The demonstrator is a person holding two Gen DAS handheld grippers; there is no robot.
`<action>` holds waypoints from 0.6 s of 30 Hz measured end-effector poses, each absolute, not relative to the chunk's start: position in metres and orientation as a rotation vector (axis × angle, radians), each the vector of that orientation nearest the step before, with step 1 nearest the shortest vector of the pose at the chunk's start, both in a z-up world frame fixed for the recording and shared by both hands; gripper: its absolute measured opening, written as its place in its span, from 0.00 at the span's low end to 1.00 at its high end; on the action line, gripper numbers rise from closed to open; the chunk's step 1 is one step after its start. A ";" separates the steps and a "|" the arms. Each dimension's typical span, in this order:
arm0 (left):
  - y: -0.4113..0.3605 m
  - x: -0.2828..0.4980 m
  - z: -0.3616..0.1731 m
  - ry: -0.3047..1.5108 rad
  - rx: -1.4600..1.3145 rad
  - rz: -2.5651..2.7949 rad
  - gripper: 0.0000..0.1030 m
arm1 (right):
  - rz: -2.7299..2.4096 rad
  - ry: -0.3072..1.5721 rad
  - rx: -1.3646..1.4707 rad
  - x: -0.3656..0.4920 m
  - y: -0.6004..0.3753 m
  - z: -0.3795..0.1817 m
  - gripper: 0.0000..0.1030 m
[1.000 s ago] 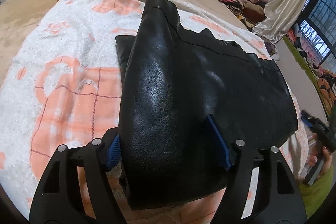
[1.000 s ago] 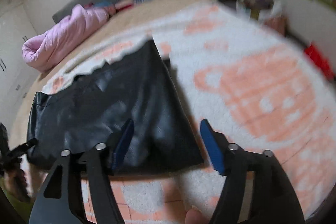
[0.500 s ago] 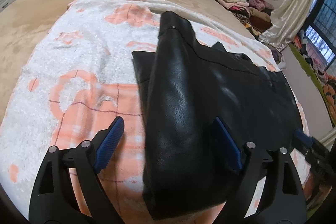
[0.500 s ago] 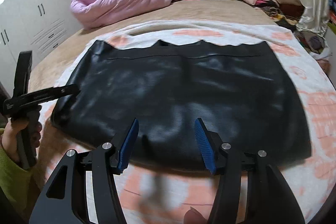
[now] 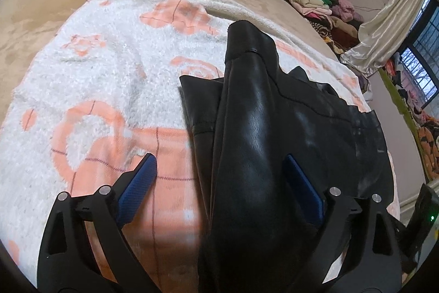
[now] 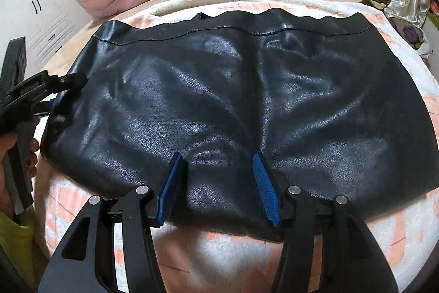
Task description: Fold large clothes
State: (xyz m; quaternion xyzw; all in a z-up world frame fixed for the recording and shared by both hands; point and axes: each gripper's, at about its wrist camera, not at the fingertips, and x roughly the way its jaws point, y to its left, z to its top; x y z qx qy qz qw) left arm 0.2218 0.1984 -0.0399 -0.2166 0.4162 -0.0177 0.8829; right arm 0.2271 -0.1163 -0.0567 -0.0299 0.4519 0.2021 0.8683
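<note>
Released by the widened left claw [image 5: 219, 188], the black leather garment [image 6: 233, 106] lies flat; the right claw [image 6: 216, 183] is half narrowed, gripping nothing. A grasp of the near hem is called for.

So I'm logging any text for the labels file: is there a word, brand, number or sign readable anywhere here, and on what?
None can be read.
Left gripper: a pale marking on its black arm, too small and blurred to read.
Black leather garment: no tag or print in view.
White and orange blanket: pattern only, no lettering.
</note>
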 end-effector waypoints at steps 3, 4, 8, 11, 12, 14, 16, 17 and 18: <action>0.202 0.226 -0.041 0.871 -0.458 -0.038 0.84 | 0.448 0.960 -0.033 0.236 -0.117 -0.041 0.47; 0.202 0.228 -0.041 0.872 -0.464 -0.040 0.84 | 0.465 0.925 -0.002 0.242 -0.119 -0.028 0.46; 0.205 0.229 -0.040 0.867 -0.477 -0.039 0.84 | 0.451 0.847 -0.003 0.272 -0.107 0.000 0.46; 0.208 0.231 -0.038 0.864 -0.473 -0.035 0.84 | 0.413 0.850 -0.038 0.304 -0.090 0.000 0.47; 0.208 0.232 -0.038 0.863 -0.474 -0.035 0.84 | 0.397 0.857 -0.049 0.313 -0.084 -0.003 0.47; 0.210 0.233 -0.037 0.863 -0.472 -0.036 0.84 | 0.368 0.877 -0.085 0.331 -0.070 -0.013 0.47; 0.213 0.236 -0.036 0.864 -0.469 -0.040 0.84 | 0.349 0.925 -0.093 0.344 -0.066 -0.028 0.47; 0.214 0.237 -0.036 0.864 -0.466 -0.043 0.84 | 0.331 0.977 -0.079 0.354 -0.062 -0.042 0.48; 0.215 0.239 -0.037 0.867 -0.466 -0.051 0.85 | 0.326 0.998 -0.064 0.359 -0.063 -0.049 0.48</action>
